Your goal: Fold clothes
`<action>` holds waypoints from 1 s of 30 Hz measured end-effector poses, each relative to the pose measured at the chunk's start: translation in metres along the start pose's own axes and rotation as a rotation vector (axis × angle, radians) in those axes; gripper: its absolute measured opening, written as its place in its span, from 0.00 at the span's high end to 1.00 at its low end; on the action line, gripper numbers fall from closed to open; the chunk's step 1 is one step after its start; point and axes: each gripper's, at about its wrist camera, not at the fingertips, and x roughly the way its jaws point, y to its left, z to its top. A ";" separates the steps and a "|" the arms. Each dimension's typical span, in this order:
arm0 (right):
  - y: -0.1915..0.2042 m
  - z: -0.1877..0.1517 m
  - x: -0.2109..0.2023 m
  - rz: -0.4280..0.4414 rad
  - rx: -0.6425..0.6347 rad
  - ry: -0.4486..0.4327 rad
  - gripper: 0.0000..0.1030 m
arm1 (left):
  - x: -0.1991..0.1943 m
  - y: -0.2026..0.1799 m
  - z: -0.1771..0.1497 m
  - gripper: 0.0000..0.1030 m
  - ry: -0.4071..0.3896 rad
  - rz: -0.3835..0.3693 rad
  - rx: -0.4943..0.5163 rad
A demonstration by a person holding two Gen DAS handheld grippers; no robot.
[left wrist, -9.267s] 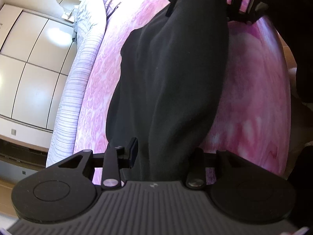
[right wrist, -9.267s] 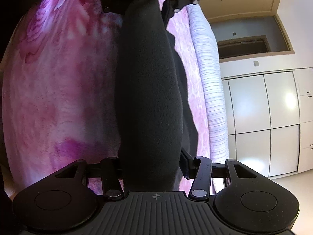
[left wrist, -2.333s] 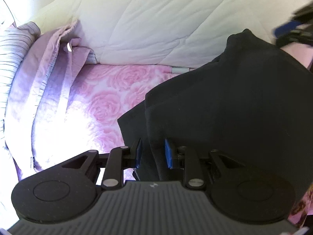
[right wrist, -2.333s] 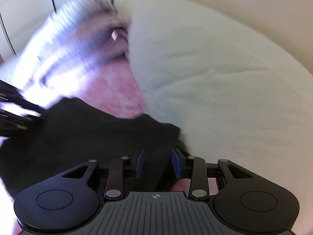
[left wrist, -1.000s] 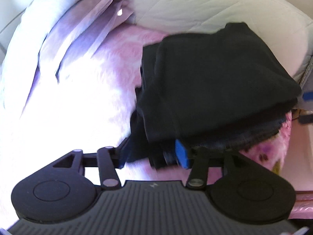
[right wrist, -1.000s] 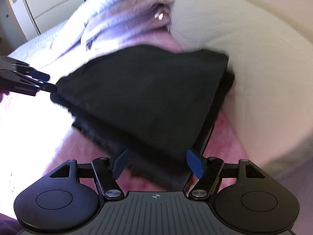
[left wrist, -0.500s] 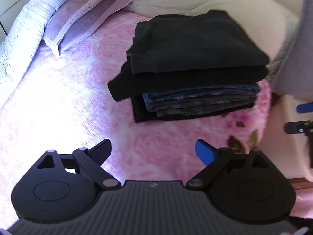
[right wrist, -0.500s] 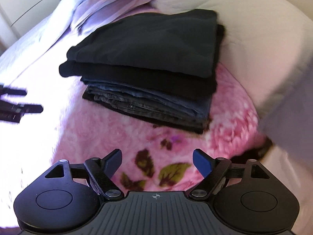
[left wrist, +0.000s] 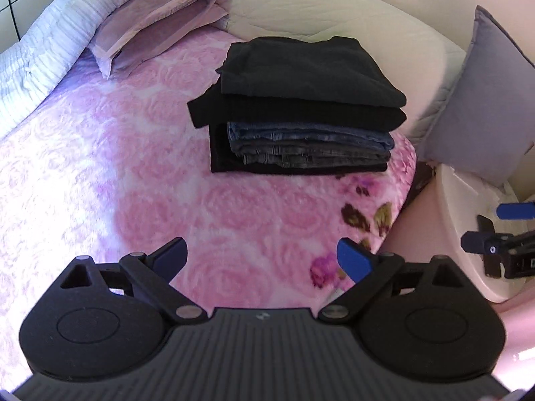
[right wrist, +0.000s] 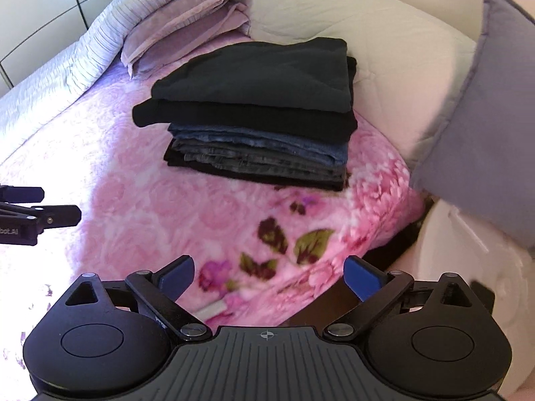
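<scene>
Left gripper [left wrist: 262,255] released, jaws just spread wide, nothing between them, only pink floral blanket [left wrist: 150,173] below. Right gripper [right wrist: 269,274] likewise released and just opened, empty, over the blanket's corner. Stack of folded clothes [left wrist: 301,113] ahead of both and apart, long axis running across the view, against the cream pillow [left wrist: 334,10]: black garment [right wrist: 260,77] on top, another black one beneath, jeans [right wrist: 260,153] under those. Roughly equally near to either gripper. No container in sight. Probably finished with this garment; next garment not visible.
</scene>
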 end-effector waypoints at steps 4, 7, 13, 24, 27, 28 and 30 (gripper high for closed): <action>0.001 -0.012 -0.017 -0.010 0.045 -0.010 0.04 | -0.015 0.002 -0.006 0.08 0.016 -0.005 -0.047; 0.000 -0.012 -0.026 -0.016 0.062 -0.031 0.04 | -0.024 0.002 -0.002 0.08 0.002 -0.021 -0.065; -0.002 -0.001 -0.038 -0.021 0.034 -0.076 0.04 | -0.034 -0.016 0.015 0.09 -0.028 -0.011 -0.035; -0.010 0.002 -0.035 0.000 0.039 -0.085 0.04 | -0.037 -0.040 0.022 0.09 -0.053 0.031 0.010; -0.012 0.003 -0.033 0.007 0.038 -0.084 0.04 | -0.035 -0.041 0.022 0.09 -0.052 0.037 0.005; -0.013 0.003 -0.033 0.009 0.036 -0.084 0.04 | -0.035 -0.041 0.023 0.09 -0.053 0.039 0.004; -0.014 0.004 -0.033 0.011 0.034 -0.086 0.04 | -0.034 -0.042 0.024 0.09 -0.056 0.044 0.003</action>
